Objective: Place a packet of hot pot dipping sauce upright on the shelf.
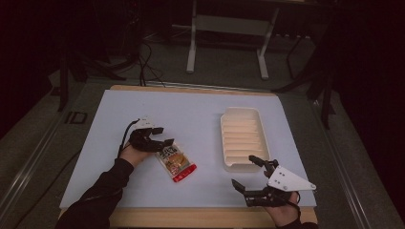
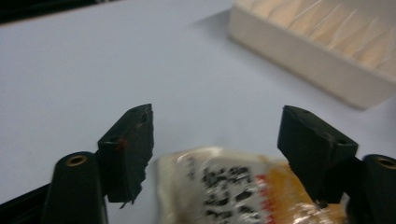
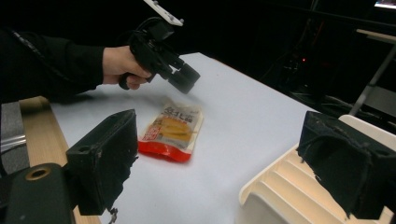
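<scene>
The snack packet lies flat on the pale blue table top, left of the middle and toward the person's edge, its red sealed end pointing at that edge and its printed yellow face up. The left gripper hangs just over the packet's far, white end, tilted down at it from the left; in the left gripper view that end of the packet sits low between the two black jaws, which stand apart on either side of it with table showing in the gaps, so nothing is gripped. From the right gripper view the same gripper hovers above the packet with clear space beneath. To the right of the packet, well apart from it, stands a cream ribbed tray, its long side running away from the person. The right gripper sits near the tray's near end, close to the table's front edge, its jaws spread wide with nothing between them
</scene>
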`<action>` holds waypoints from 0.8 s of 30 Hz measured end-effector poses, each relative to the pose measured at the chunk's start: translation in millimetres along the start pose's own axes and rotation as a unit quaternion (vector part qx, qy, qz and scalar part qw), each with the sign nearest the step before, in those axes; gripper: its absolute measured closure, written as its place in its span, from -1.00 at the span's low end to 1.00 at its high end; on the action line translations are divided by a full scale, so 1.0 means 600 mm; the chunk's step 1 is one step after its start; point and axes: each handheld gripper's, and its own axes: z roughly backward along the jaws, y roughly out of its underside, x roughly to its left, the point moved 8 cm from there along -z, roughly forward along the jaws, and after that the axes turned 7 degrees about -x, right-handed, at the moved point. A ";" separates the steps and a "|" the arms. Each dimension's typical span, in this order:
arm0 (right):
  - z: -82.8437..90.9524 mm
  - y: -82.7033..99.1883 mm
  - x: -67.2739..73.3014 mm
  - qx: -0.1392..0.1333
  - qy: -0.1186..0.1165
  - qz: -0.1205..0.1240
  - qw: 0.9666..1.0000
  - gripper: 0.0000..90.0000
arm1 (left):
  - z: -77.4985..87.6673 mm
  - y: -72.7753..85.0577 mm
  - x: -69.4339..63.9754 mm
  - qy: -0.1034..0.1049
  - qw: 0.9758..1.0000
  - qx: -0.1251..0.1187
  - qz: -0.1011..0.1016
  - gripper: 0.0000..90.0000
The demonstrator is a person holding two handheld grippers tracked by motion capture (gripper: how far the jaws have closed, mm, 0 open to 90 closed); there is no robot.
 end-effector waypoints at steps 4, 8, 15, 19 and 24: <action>-0.001 0.002 0.001 0.002 -0.002 -0.002 1.000 -0.73 | -0.009 0.021 0.016 -0.008 1.000 0.020 0.006 -0.31; -0.001 0.002 0.001 0.001 -0.002 -0.005 1.000 -0.73 | -0.021 0.035 0.021 -0.013 0.999 0.040 0.007 -0.27; 0.000 0.004 0.003 0.004 -0.004 -0.005 1.000 -0.73 | -0.038 0.048 0.025 -0.037 0.996 0.080 -0.015 -0.27; 0.000 0.005 0.002 0.005 -0.003 -0.009 1.000 -0.73 | -0.044 0.055 0.018 -0.036 0.994 0.099 -0.029 -0.33; -0.002 0.008 0.005 0.011 -0.005 -0.007 1.000 -0.73 | -0.045 0.057 0.009 -0.046 0.992 0.108 -0.050 -0.21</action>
